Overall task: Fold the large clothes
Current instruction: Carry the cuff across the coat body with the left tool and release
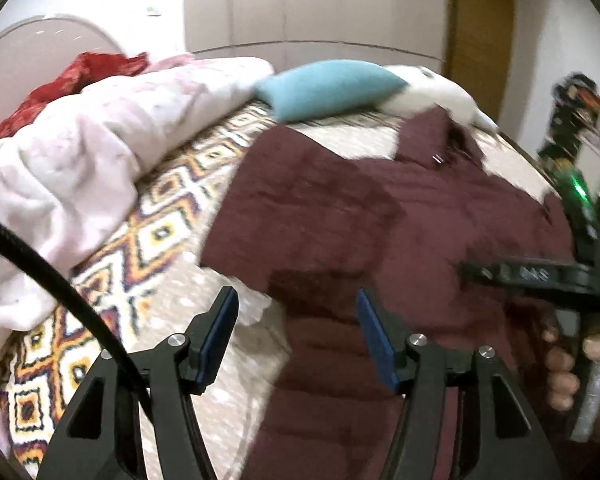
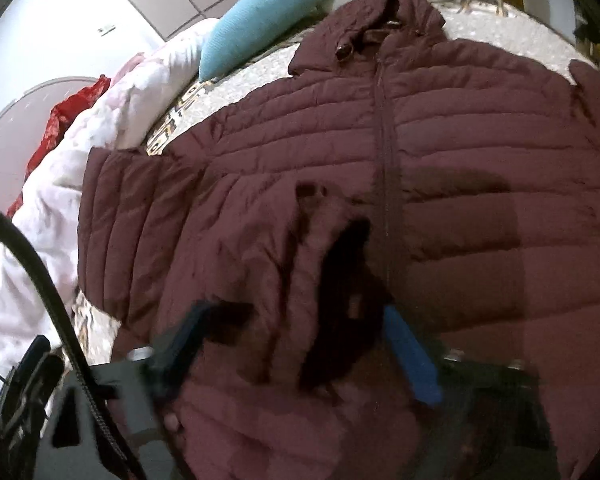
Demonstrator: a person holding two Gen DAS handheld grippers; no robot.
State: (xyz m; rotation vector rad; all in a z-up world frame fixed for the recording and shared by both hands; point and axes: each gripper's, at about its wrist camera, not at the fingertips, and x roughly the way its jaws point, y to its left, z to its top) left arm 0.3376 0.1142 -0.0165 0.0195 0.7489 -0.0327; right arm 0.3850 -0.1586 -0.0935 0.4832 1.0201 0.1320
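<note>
While the left gripper (image 1: pixel 296 336) hangs spread and empty at lower centre, the right gripper (image 2: pixel 292 344) stands spread around a rumpled sleeve cuff (image 2: pixel 332 248); whether its pads bite, I cannot tell. Folding looks barely begun: 1 sleeve lies across the quilted, puffy maroon jacket (image 2: pixel 440 140), otherwise flat mid-frame on the patterned bedspread (image 1: pixel 152 240). Beyond, upper centre, sits a soft teal pillow (image 2: pixel 260 16).

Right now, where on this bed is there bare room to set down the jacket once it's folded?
Free: the patterned bedspread strip between the maroon jacket and the white duvet. Crowded: the head end, with the teal pillow and a white pillow.
</note>
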